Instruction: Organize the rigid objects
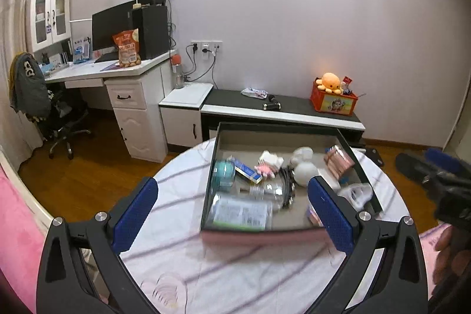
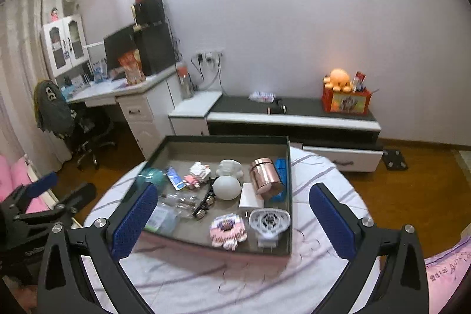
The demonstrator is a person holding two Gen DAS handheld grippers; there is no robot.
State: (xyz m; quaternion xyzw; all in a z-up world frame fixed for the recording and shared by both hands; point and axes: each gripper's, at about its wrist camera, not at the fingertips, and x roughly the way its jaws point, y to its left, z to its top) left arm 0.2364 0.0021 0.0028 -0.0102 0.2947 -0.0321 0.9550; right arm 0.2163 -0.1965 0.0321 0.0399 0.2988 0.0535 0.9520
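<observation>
A shallow dark box (image 2: 290, 167) (image 1: 212, 155) stands on a round table with a striped white cloth (image 2: 323, 175) (image 1: 182, 196). In it lie a rose-gold metal jar (image 2: 265, 177), a white egg-shaped object (image 2: 226, 187), a white figurine (image 2: 229, 167), a teal jar (image 1: 223, 174), a blue comb (image 2: 280, 167), a white plug-like gadget (image 2: 268, 221), a pink card (image 2: 228, 230) and plastic packets (image 1: 241, 212). My left gripper (image 1: 232, 214) is open and empty above the box's near edge. My right gripper (image 2: 232, 217) is open and empty, also above the box.
A low dark-topped TV cabinet (image 2: 294, 114) stands behind the table, with an open drawer (image 2: 341, 156) and an orange box with a plush toy (image 2: 344, 96). A white desk (image 1: 117, 72) and office chair (image 1: 59, 119) are at the left. Pink bedding (image 1: 17, 240) lies at the left edge.
</observation>
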